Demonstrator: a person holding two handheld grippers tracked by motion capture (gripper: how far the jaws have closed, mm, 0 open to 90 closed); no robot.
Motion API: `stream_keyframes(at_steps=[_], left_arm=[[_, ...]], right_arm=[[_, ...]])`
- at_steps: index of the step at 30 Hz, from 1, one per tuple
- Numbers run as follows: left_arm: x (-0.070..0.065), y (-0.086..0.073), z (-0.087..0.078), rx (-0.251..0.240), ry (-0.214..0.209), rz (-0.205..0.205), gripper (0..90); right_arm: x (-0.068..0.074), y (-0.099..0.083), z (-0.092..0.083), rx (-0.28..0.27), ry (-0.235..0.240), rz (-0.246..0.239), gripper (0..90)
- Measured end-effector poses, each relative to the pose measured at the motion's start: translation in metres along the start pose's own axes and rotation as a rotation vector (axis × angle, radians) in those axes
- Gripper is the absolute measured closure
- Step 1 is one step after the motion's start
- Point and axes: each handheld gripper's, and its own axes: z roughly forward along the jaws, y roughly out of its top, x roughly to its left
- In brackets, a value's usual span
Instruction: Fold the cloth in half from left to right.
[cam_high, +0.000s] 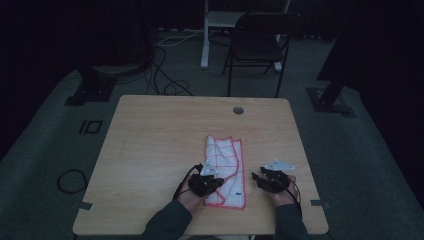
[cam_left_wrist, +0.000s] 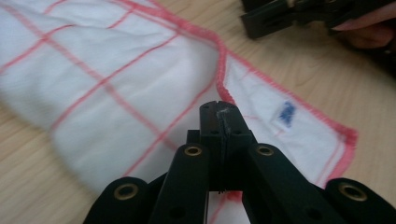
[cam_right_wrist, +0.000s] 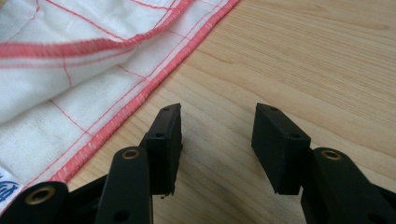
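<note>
The cloth (cam_high: 226, 170) lies on the table (cam_high: 160, 135), between left gripper (cam_high: 209, 181) and right gripper (cam_high: 261, 179).

A recording studio or lab: a lone wooden surface (cam_high: 160, 130) stands on grey carpet (cam_high: 45, 145) amid dark curtains. Loose cables (cam_high: 165, 75), black stand bases (cam_high: 90, 90) and a folding chair (cam_high: 257, 45) surround it.

cloth (cam_left_wrist: 116, 88): white woven fabric, soft, matt, red stitched grid and hem | table (cam_right_wrist: 303, 60): pale wood-grain top, smooth, faint sheen | right gripper (cam_right_wrist: 217, 140): black matt plastic jaws, brass-look rivets | left gripper (cam_left_wrist: 219, 116): same black matt plastic
</note>
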Motion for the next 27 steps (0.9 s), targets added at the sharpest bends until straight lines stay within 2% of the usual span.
stream_keyframes(at_steps=[3,6,12,17,21,24,27], left_arm=[[-0.007,0.002,0.004,0.001,-0.024,0.008,89.2],[-0.014,0.004,0.010,-0.003,-0.067,0.009,87.4],[-0.024,0.005,0.016,0.004,-0.091,0.031,86.7],[-0.022,0.002,0.012,0.001,-0.061,0.038,86.4],[-0.019,-0.002,0.003,-0.006,-0.027,0.045,85.9],[-0.016,-0.006,-0.003,-0.009,-0.009,0.043,85.8],[-0.013,-0.012,-0.009,-0.015,0.007,0.041,85.8]], right_arm=[[0.000,0.000,0.000,0.000,-0.001,-0.001,52.7],[0.000,0.000,0.000,0.000,0.000,-0.002,52.7],[0.000,0.001,0.000,0.005,-0.001,0.003,52.6],[0.002,0.003,0.001,0.008,-0.012,0.004,56.1],[0.006,0.010,0.002,-0.010,-0.015,-0.007,59.6],[0.011,0.019,0.003,-0.020,0.005,-0.035,70.3],[0.013,0.024,0.004,-0.031,0.004,-0.039,74.1]])
